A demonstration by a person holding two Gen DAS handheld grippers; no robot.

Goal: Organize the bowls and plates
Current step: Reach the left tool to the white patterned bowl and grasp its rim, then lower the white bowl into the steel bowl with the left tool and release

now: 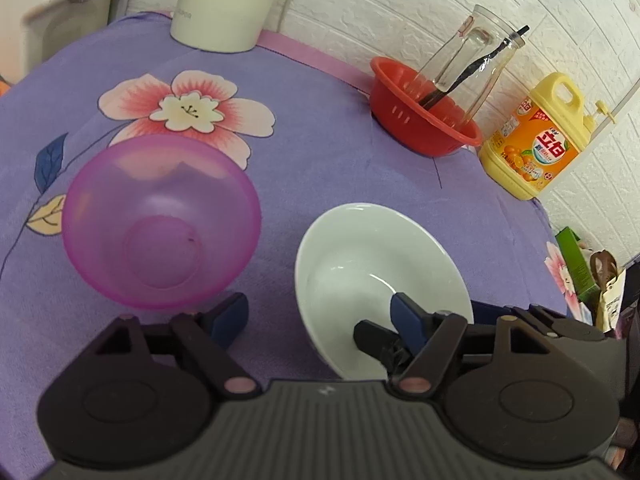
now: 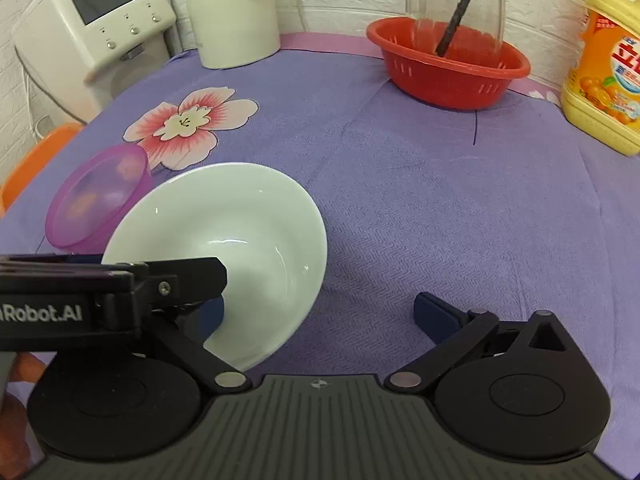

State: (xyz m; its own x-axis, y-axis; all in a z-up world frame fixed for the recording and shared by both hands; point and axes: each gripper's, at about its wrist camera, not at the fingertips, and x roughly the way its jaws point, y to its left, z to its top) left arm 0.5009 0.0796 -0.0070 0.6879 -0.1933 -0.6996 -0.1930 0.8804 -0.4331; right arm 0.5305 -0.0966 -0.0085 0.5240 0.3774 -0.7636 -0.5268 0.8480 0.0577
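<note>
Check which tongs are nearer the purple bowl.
Left. The left tongs sit right beside the purple bowl; the right tongs are farther off, with the white bowl in between.

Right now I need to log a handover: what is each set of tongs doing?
Left tongs: open, right finger inside the white bowl, not clamped.
Right tongs: open, holding nothing.

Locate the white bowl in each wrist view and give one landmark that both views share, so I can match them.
Left wrist view: the white bowl sits lower centre-right, tilted, with a blue finger pad of the left gripper inside its rim.
Right wrist view: the white bowl sits lower left, tilted, right of the purple bowl.
Shared landmark: the red basket at the back by the wall.
</note>
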